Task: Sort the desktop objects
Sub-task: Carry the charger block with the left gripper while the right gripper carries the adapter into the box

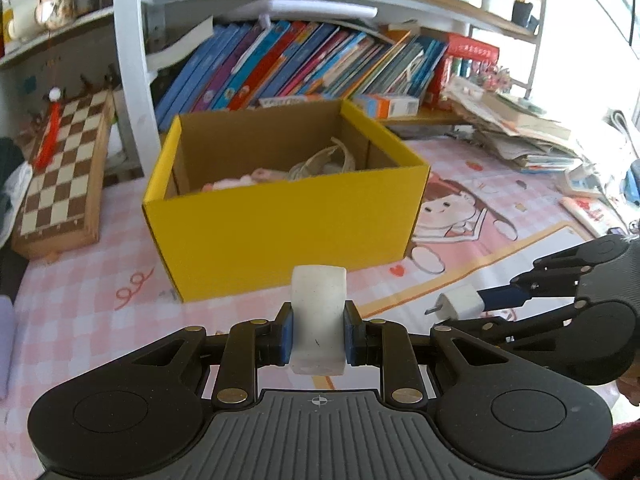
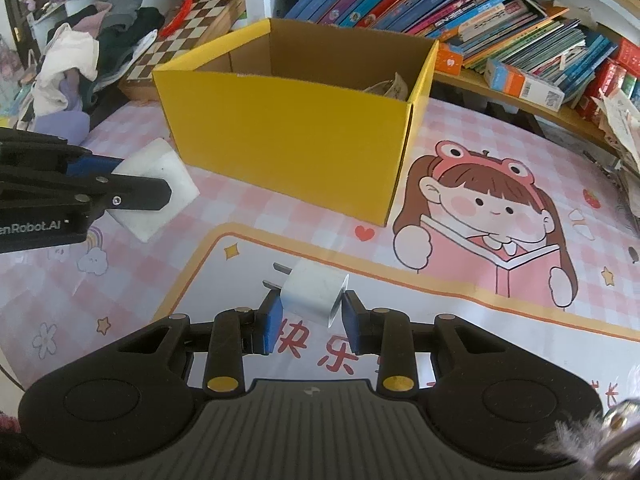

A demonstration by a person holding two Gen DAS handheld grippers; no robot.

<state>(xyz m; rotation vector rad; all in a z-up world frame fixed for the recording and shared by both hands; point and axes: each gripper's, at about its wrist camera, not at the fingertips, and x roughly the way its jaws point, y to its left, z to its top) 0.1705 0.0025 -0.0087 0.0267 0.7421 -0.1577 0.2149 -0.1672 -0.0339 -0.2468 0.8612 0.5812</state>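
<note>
2 pieces are held above the pink-checked surface (image 2: 120, 292): my left fingers (image 1: 319, 334) clamp a white rounded rubbery block (image 1: 319, 312), my right fingers (image 2: 307, 316) pinch a white plug-in charger cube (image 2: 314, 290), so carrying both over the open yellow cardboard box (image 1: 280, 224) seems next.

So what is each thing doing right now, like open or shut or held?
left gripper: shut on the white block
white block: held upright, off the mat
right gripper: shut on the white plug
white plug: held, prongs pointing left
yellow box: open on top, standing on the mat, some things inside
chessboard: closed, leaning against the shelf frame
books: leaning in a row on the shelf
</note>
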